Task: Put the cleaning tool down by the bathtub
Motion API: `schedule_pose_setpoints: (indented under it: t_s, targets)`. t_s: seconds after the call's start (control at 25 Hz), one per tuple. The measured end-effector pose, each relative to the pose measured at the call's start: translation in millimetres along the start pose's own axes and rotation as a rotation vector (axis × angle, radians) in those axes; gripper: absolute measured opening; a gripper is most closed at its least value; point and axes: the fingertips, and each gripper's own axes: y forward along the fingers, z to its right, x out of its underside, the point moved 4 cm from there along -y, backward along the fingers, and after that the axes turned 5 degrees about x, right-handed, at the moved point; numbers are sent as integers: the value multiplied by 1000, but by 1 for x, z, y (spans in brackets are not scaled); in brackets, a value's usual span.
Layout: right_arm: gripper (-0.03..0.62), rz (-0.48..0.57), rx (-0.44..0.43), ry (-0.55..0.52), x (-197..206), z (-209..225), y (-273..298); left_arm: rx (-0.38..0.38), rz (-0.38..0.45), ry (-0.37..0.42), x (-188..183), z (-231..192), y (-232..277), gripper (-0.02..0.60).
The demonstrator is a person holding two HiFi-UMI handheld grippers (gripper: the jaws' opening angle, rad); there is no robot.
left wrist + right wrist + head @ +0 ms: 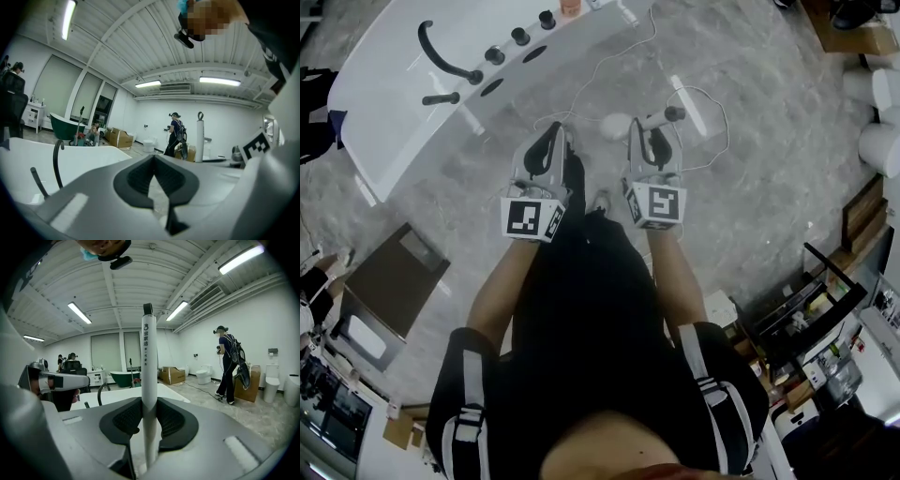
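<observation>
My right gripper [645, 141] is shut on the white handle of the cleaning tool [661, 117], held above the marble floor. The tool's round white head [616, 125] points toward the tub and its dark tip lies to the right. In the right gripper view the handle [148, 362] stands upright between the dark pads [126, 420]. The white bathtub [394, 84] with a black faucet [441, 56] lies ahead to the left, also in the right gripper view as the bathtub [136, 397]. My left gripper [551, 150] hangs beside the right one, shut on nothing; its pads [138, 180] meet.
A white cable [703, 103] loops over the floor just beyond the tool. A grey box [389, 291] sits at lower left, white rolls [881, 141] at the right edge and racks [806, 319] at lower right. A person [229, 366] stands in the background.
</observation>
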Motion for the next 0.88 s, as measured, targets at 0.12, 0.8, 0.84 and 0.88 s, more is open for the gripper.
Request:
schedule_pose_setpoints:
  t_s: [0.12,0.8,0.84,0.88]
  targets:
    - [95,-17,-5,-2,15,-2,21,-10,-10,-11,13,-14,13,9]
    - [95,-101,-15,-21,116,-5,124,-48,-50,-41,100,-75,65,9]
    - [95,-107,-17,-24,123,-6,131,-50,-53,-40,107,-79,69,9]
    - [95,-113,-20,-27,130,-6,138,-51,-57,-41,113,-84,72,9]
